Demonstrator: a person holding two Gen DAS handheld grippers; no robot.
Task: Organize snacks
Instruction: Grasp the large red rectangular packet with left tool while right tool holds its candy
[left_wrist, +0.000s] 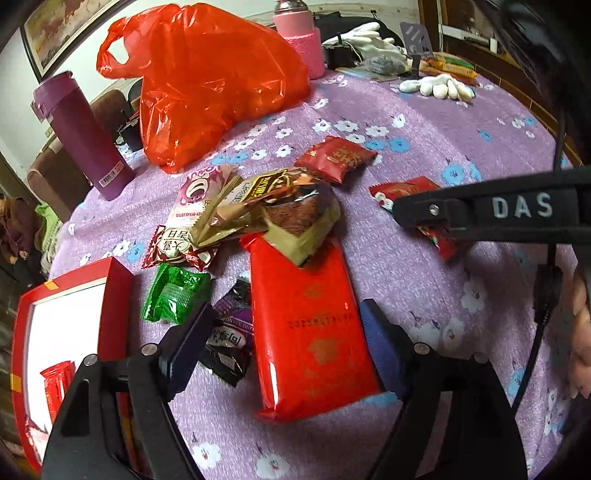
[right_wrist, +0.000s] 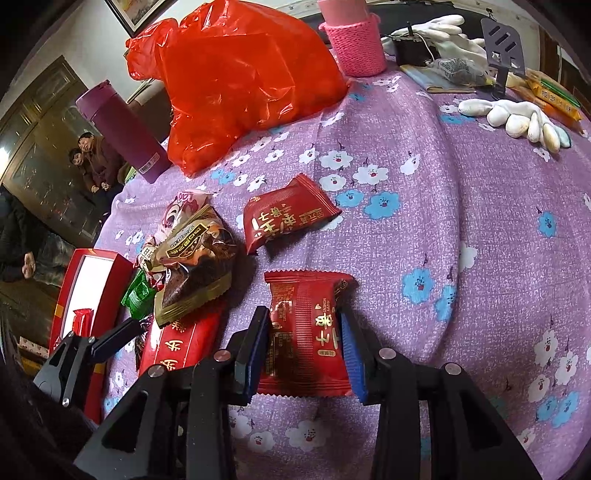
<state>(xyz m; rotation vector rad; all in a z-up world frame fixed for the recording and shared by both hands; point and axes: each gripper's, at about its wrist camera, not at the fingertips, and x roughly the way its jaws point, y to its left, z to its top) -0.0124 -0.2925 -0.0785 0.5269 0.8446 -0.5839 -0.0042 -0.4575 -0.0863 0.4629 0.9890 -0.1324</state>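
Between the left gripper's (left_wrist: 284, 339) wide, parted fingers at lower centre lies the long red packet (left_wrist: 310, 325), its long axis running up the frame. Lower centre of the right view, the right gripper (right_wrist: 304, 354) clasps a small red sachet (right_wrist: 306, 332); the red box (left_wrist: 70, 332) sits lower left.

White wall with framed picture (left_wrist: 59, 33), dark wooden cabinet (right_wrist: 40, 147), brown chair (left_wrist: 51, 177), purple floral tablecloth (left_wrist: 424, 155)

Glossy plastic red bag (left_wrist: 207, 81), shiny foil snack wrappers (left_wrist: 306, 325), seemingly woven tablecloth (left_wrist: 424, 155)
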